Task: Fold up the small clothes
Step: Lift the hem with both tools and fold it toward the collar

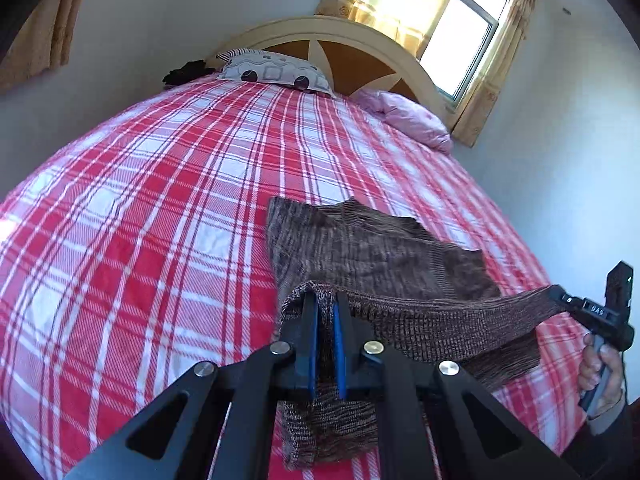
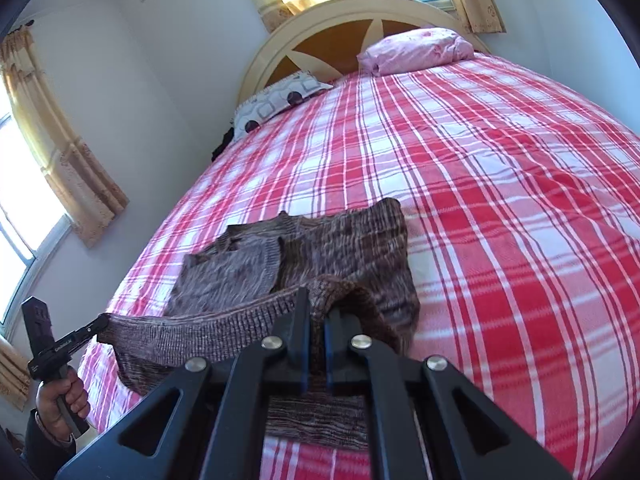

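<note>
Brown knitted garment [image 1: 380, 252] held over a bed spread with a red-and-white plaid bedspread [image 1: 160, 200], seen from both wrist cameras. The left gripper [image 1: 326, 300] is clamped narrow on one corner of the garment's ribbed hem [image 1: 440, 316], knit bunched between its blue-lined pads; the right gripper [image 2: 316, 308] is likewise pinched tight on the opposite corner. The hem is stretched between the two tools and raised above the bedspread, while the rest of the garment, toward the headboard [image 2: 320, 44], lies flat on the bedspread with a sleeve folded across it. Each tool appears in the other's view at the frame edge, carried in a hand [image 2: 60, 396]. Judged risks: the grips catch only a small bite of loose knit, so a pull toward the headboard could draw a corner out of the pads and let that side drop askew; uneven travel of the two hands would lay the hem slantwise; excess tension could drag the resting part along the bedspread and undo the folded sleeve; slack in the hem could leave a sagging, wrinkled crease.
</note>
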The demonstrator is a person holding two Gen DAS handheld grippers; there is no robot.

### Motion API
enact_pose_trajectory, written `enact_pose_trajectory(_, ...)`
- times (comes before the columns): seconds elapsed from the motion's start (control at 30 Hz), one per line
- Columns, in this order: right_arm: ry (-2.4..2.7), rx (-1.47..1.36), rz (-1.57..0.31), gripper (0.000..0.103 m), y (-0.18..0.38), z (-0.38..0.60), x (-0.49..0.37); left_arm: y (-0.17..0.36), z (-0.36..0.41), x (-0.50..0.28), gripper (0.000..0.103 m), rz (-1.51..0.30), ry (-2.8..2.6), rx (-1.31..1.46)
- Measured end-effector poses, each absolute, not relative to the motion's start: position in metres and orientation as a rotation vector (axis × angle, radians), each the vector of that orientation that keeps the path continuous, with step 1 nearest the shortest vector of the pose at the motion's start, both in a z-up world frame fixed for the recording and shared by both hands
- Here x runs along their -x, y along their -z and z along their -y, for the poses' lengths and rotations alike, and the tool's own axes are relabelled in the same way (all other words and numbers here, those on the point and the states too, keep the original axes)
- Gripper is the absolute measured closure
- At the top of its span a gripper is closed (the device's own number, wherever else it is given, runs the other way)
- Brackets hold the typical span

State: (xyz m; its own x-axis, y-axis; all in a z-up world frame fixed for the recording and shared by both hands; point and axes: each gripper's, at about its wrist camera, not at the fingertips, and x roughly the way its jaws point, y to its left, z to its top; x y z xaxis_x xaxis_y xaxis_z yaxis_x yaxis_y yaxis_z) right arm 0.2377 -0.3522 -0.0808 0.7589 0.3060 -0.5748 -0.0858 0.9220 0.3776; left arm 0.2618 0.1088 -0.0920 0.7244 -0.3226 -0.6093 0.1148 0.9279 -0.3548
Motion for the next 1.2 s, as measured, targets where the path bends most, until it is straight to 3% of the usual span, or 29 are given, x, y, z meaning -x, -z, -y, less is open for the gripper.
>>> enact_pose_trajectory(0.9, -0.166, -0.288, -0.733, 0.095, 0.087, 0.343, -0.358, 0.104, -0.108, -0.373, 0.097, -0.763, 0.199, 0.239)
enact_pose_trajectory(1.2, -0.156, -0.296, -0.797, 0.095, 0.113, 0.346, -0.405, 0.131, -0.113, -0.416, 0.097, -0.824, 0.199, 0.293)
